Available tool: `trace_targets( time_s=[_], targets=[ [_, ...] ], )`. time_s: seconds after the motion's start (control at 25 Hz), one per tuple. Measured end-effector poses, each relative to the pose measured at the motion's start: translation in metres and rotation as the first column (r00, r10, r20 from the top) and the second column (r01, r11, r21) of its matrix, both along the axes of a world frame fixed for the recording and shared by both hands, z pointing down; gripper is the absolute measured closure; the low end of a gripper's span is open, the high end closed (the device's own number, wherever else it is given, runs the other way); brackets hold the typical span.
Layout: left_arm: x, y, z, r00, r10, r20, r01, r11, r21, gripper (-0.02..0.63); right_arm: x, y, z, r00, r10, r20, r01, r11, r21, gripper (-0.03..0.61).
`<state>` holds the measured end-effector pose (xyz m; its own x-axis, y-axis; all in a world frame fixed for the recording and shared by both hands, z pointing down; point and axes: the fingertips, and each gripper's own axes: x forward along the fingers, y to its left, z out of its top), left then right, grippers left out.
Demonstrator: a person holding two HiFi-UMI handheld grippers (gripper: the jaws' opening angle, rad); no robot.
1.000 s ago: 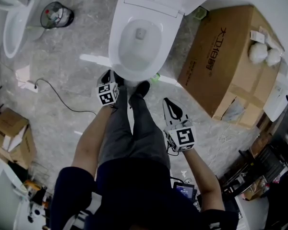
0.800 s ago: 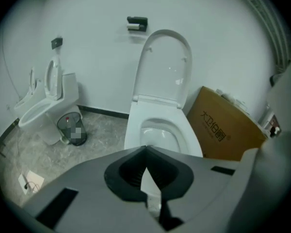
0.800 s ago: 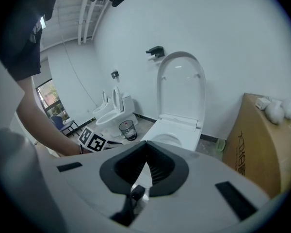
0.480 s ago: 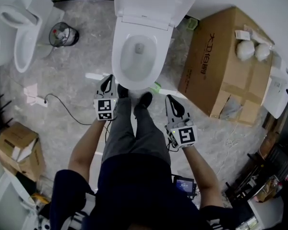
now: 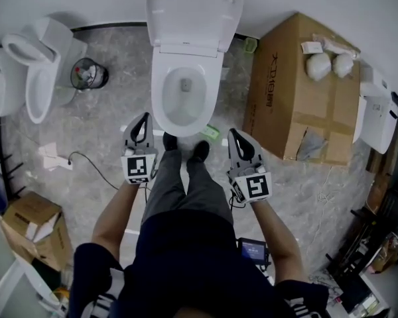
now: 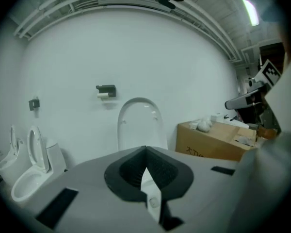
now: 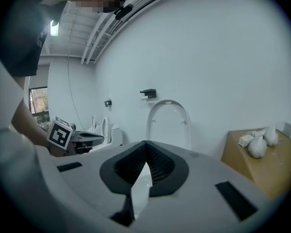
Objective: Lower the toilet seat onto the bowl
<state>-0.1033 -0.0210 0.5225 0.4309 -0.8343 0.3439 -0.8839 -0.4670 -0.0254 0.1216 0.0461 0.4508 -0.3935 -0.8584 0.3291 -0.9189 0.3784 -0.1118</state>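
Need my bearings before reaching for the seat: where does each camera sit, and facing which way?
Head view: on the person's head, looking steeply down at the toilet bowl and raised seat; shows forearms, legs, left gripper, right gripper.
Left gripper view: on that gripper, facing the wall along its shut jaws; right gripper at right edge.
Right gripper view: likewise, jaws shut; left gripper at left.
Shared: all three see the raised seat.

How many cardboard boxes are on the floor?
2: a large cardboard box right of the toilet, and a small open box at lower left. Clutter at lower right may hide more.
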Motion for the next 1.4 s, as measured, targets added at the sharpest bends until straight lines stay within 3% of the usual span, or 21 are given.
trace_targets(
  time_s=[0.12, 0.6, 0.76, 1.0, 1.4],
  targets=[
    [0.003, -0.003, -0.037, 0.999, 0.005, -0.052, -0.002, 0.999, 0.054, 0.591, 0.003, -0.003, -0.022, 1.0, 0.018, -0.005, -0.017, 0.999, 0.046, 0.558],
    [-0.002, -0.007, -0.145, 0.988, 0.059, -0.142, -0.032, 0.983, 0.182, 0.591, 0.03, -0.001, -0.104, 0.994, 0.108, -0.015, -0.104, 0.98, 0.171, 0.558],
    [-0.008, -0.006, -0.183, 0.975, 0.068, -0.214, -0.021, 0.976, 0.215, 0.591, 0.037, 0.009, -0.135, 0.992, 0.123, -0.019, -0.116, 0.967, 0.225, 0.558],
    [-0.017, 0.005, -0.229, 0.973, 0.077, -0.219, -0.013, 0.96, 0.279, 0.591, 0.038, 0.022, -0.179, 0.991, 0.134, -0.013, -0.123, 0.942, 0.312, 0.558],
    [-0.028, 0.017, -0.268, 0.973, 0.074, -0.22, 0.003, 0.943, 0.334, 0.591, 0.049, 0.035, -0.197, 0.979, 0.196, -0.052, -0.173, 0.942, 0.289, 0.559]
  ],
)
